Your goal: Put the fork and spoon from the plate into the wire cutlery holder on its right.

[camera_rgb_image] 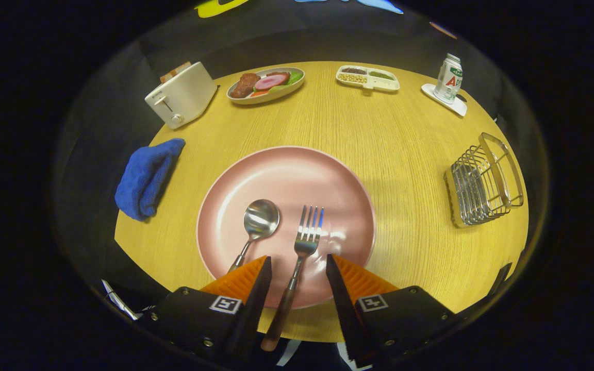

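A pink plate (286,175) lies on the wooden table just ahead of my gripper (298,260). On it rest a steel spoon (259,222) and a steel fork (304,239), bowl and tines pointing away from me. The fork's brown handle (279,319) runs back over the plate's near rim, between my two fingers, which stand apart without touching it. The spoon's handle passes under my left finger. The gripper is open. The wire cutlery holder (482,183) stands to the right of the plate, near the table's right edge.
A blue cloth (147,178) lies left of the plate at the table's edge. Along the far side stand a white toaster (181,95), a dish of food (266,84), a divided snack tray (367,78) and a can on a coaster (448,80).
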